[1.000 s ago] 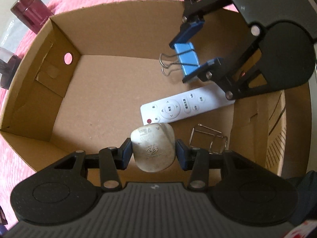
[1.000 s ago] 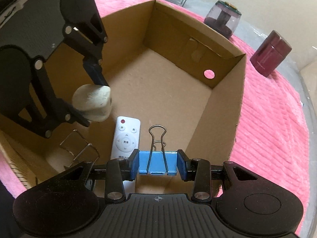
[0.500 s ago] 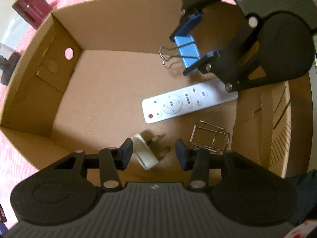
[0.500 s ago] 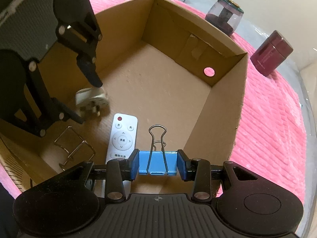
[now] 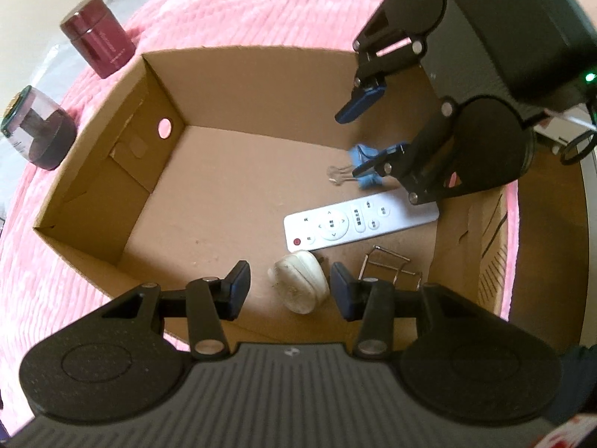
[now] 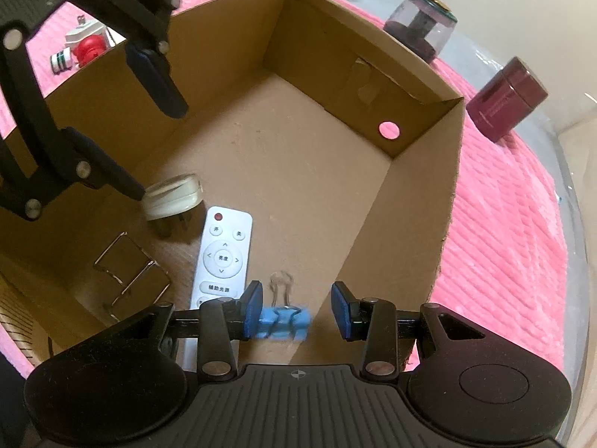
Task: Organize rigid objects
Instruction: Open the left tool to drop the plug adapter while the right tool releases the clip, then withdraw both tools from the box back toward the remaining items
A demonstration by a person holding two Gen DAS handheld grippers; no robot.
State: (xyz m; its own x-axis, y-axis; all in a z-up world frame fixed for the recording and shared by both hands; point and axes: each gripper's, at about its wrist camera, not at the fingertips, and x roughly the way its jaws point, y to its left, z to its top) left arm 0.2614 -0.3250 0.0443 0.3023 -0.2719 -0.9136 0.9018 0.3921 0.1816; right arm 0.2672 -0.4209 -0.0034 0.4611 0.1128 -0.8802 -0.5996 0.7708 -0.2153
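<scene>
Both grippers I run stand apart over the cardboard box [image 5: 93,171]. My left gripper [image 5: 289,285] is clear of the white plug [image 5: 298,280]. My right gripper [image 6: 296,308] has its jaws wide around the blurred blue binder clip [image 6: 283,323].

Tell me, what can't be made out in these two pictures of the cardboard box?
- Blue binder clip: motion-blurred in the right wrist view; whether it rests on the cardboard box floor is unclear.
- Remote control: near end hidden behind the right gripper, right wrist view.
- Red-and-white item outside the box: half hidden by the left gripper and the box wall, right wrist view; unidentifiable.
- Wire frame: lower part hidden by the left gripper, left wrist view.
</scene>
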